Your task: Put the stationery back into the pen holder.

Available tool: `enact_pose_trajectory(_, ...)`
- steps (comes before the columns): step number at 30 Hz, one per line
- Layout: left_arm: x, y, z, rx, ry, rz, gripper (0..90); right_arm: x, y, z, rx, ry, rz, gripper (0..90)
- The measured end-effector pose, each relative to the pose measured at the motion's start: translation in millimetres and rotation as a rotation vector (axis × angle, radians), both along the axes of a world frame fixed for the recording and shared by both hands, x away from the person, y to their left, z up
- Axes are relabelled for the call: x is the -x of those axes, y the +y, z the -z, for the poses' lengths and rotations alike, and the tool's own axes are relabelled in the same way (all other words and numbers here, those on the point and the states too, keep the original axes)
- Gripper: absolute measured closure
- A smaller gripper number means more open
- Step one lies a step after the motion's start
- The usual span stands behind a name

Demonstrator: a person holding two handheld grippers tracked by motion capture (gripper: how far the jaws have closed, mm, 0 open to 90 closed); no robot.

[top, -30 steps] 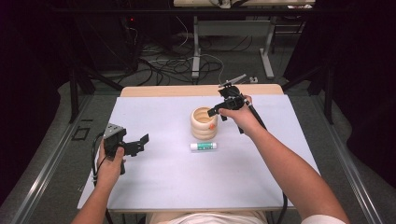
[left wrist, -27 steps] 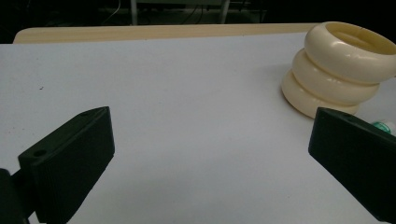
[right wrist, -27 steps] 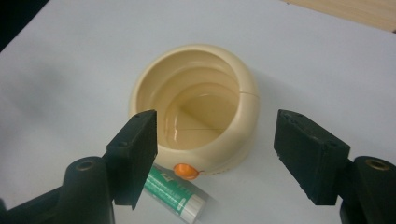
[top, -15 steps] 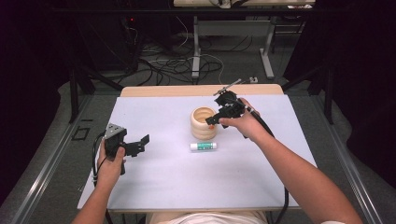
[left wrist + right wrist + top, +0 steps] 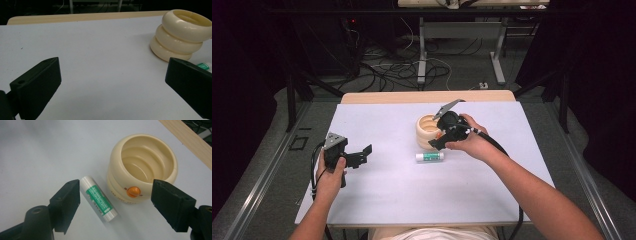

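The right gripper [image 5: 438,143] hovers over the tube [image 5: 429,156] and the cup [image 5: 427,129] beside it, jaws just opening, apparently empty. The left gripper [image 5: 362,154] rests released, well apart.

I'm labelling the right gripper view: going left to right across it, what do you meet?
Left jaw of the right tongs → white tube with a green label, lying flat → cream ribbed pot with its orange knob → right jaw. The jaws stand apart, nothing gripped.

White-green tube [image 5: 99,198] lying flat, beside cream ribbed pot [image 5: 142,167]
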State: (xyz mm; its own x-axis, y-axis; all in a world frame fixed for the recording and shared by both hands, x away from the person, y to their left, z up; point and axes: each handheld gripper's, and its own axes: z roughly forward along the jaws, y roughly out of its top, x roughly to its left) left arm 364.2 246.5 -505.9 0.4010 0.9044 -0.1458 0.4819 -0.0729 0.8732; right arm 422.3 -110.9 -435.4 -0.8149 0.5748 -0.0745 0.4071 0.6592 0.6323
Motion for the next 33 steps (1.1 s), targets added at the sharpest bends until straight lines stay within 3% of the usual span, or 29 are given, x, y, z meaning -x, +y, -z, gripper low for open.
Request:
enact_pose_trajectory(3,-0.3,0.7,-0.1,-0.003,-0.004,0.001,0.3,4.5,5.2,3.2,0.028,-0.026,-0.075,24.8)
enact_pose_trajectory(5,-0.4,0.6,0.3,-0.002,0.000,0.001,0.3,5.8,6.6,3.8,0.037,-0.030,-0.093,24.8)
enact_pose_trajectory(6,-0.5,0.2,0.6,0.000,0.000,0.000,0.3,8.6,10.1,6.2,0.063,-0.052,-0.139,24.8)
enact_pose_trajectory(12,-0.7,-0.4,0.7,-0.002,-0.002,0.001,0.3,12.9,16.0,10.1,0.108,-0.079,-0.190,24.5)
enact_pose_trajectory(14,-0.7,-0.2,0.8,-0.001,-0.003,0.001,0.3,15.6,19.5,12.4,0.145,-0.108,-0.234,24.4)
enact_pose_trajectory(17,-0.5,-0.1,0.7,-0.001,-0.002,0.001,0.3,18.1,22.1,14.5,0.157,-0.116,-0.267,25.9)
enact_pose_trajectory(20,-0.3,-0.3,0.4,-0.002,-0.003,0.001,0.3,22.6,28.8,19.7,0.212,-0.140,-0.339,28.1)
enact_pose_trajectory(21,-0.3,-0.5,0.3,-0.002,-0.004,0.001,0.3,22.6,28.8,19.7,0.212,-0.140,-0.339,28.1)
enact_pose_trajectory(23,-0.2,-0.5,0.2,-0.001,-0.004,0.001,0.3,23.3,33.8,23.6,0.255,-0.147,-0.381,33.0)
enact_pose_trajectory(33,-0.3,-0.6,0.4,-0.004,-0.004,0.002,0.3,23.0,44.2,38.3,0.341,-0.152,-0.425,37.6)
